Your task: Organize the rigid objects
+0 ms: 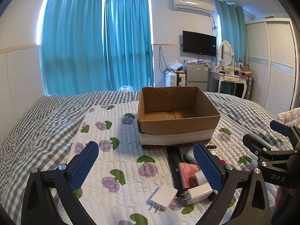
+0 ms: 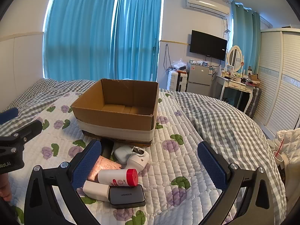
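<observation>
Both spread wide and holding nothing: left gripper [image 1: 146, 170], right gripper [image 2: 150, 166]. Empty cardboard box [image 2: 120, 112] on the quilt [image 2: 168, 168] of the bed, far side. Heaped just near of it: white charger [image 1: 163, 196], second charger [image 1: 198, 192], red-capped bottle [image 2: 118, 177], grey power bank [image 2: 127, 197], earbud case [image 2: 121, 153], pink booklet [image 2: 105, 168]. All probably light and stiff; smooth plastic, likely slippery. Best taken across the flat sides of a charger, clear of the prongs; bottle round, likely to roll, so across the body near its middle
</observation>
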`<action>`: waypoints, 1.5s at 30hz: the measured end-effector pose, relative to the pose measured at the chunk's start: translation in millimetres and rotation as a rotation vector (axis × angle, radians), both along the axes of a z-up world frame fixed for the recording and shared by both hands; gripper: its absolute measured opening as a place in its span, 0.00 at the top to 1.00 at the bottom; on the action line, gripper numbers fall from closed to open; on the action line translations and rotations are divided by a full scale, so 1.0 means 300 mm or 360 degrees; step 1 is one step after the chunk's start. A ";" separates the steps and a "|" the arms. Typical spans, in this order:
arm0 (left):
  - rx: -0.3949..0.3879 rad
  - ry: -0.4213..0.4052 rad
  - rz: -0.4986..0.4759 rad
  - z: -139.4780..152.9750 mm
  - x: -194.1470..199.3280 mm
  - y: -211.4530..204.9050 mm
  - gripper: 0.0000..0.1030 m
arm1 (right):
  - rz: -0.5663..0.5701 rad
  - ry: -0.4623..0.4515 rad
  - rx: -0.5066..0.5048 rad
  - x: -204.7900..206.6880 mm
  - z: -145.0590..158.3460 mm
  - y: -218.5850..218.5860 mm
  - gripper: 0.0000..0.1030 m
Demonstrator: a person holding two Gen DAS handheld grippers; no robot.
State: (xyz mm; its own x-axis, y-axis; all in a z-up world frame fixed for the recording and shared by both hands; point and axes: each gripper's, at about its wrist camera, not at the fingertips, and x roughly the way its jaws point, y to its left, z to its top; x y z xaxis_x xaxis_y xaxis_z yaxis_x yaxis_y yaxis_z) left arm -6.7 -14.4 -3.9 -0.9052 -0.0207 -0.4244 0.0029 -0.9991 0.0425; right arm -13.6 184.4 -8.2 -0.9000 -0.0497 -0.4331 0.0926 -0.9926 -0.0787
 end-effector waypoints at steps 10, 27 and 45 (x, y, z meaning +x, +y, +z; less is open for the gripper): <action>-0.0008 0.0006 -0.0006 -0.004 0.001 0.004 0.00 | -0.0015 -0.0002 -0.0018 0.001 0.001 0.013 0.00; -0.0022 0.0016 0.0006 -0.008 0.004 0.006 0.00 | -0.0020 -0.0015 -0.0030 0.000 -0.002 0.022 0.00; -0.0014 0.0009 0.0010 -0.011 0.002 0.005 0.00 | -0.0017 -0.0025 -0.0026 -0.001 -0.006 0.014 0.00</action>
